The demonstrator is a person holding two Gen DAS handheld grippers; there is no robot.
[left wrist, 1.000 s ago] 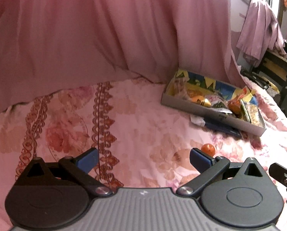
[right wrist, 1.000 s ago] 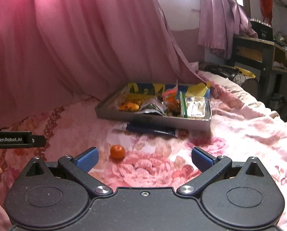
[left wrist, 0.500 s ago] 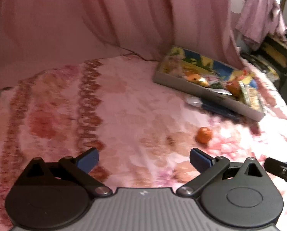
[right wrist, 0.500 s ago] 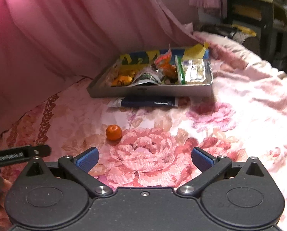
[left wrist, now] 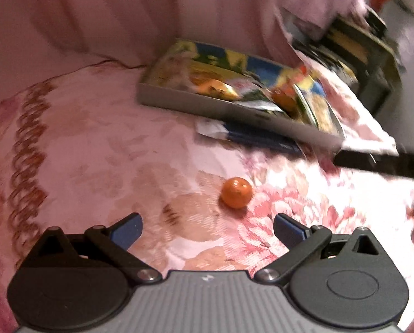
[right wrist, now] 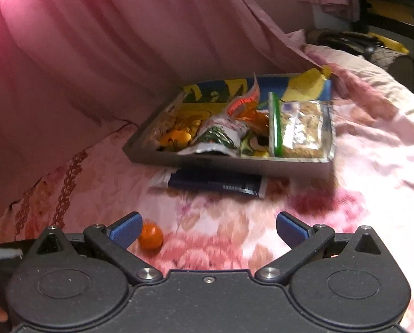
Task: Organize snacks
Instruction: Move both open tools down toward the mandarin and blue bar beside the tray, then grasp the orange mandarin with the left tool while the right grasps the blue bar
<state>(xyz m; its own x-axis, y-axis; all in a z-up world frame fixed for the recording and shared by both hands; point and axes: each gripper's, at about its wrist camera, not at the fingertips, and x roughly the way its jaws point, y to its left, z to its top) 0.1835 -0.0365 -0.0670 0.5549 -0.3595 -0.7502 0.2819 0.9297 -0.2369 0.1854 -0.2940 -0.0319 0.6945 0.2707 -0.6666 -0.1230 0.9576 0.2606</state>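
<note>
Both views are dim and have a strong pink tint, with motion blur that smears the snack box [left wrist: 234,111] and the flower pattern of the bedsheet [right wrist: 373,194]. A bright patch of glare washes out the sheet at the right of the left wrist view, and the fisheye lens bends and darkens the corners.

You face a pink curtain [right wrist: 101,44] from nine to one o'clock. Floral pink bedspread [right wrist: 373,172] below you. Dark wooden furniture [right wrist: 395,8] at two o'clock.

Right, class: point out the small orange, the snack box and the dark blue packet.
Orange [left wrist: 236,192], left wrist view, middle of fruit.
Snack box [right wrist: 234,163], right wrist view, front wall.
Dark blue packet [right wrist: 215,182], right wrist view, middle of wrapper.
</note>
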